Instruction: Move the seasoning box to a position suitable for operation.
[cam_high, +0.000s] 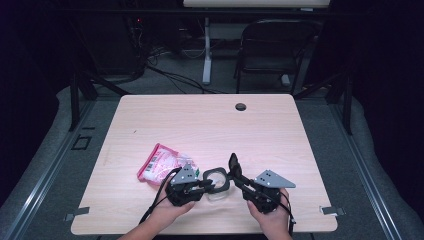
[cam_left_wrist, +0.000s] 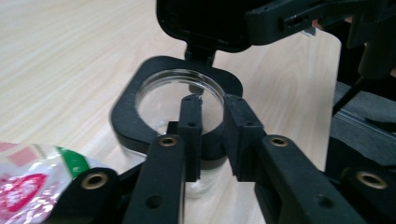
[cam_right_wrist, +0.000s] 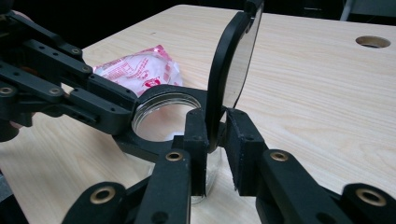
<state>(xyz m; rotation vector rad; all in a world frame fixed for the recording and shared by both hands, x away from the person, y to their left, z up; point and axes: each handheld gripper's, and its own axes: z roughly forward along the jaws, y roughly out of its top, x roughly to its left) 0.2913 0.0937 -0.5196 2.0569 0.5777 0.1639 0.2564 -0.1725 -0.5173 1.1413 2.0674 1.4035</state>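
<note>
1. Currently the jar (cam_high: 218, 183) sits on the tabletop (cam_high: 210, 125) near the front edge, between the two hands, with a pink packet (cam_high: 162, 164) just to its left
2. Its hinged lid (cam_right_wrist: 231, 60) stands roughly upright off the black collar, and the mouth is open
3. Left tool (cam_high: 209, 184): jaws narrowed onto the near side of the collar, one inside the mouth and one outside, so it looks clamped and is acting as the anchor
4. Right tool (cam_high: 235, 175): jaws narrow with the lower edge of the lid between them. One pad is against the lid, but a sliver of gap shows on the other side, so I read it as not yet gripping
5. My read of the step is taking the lid and swinging it on its hinge
6. To do it well:
   - keep the left grip firm and level, since the jar is light and clear and will probably tip or skid
   - close the right tool fully on the lid before moving
   - follow the hinge arc and don't pull straight
   - keep the left jaw clear of the mouth if the lid comes down
</note>
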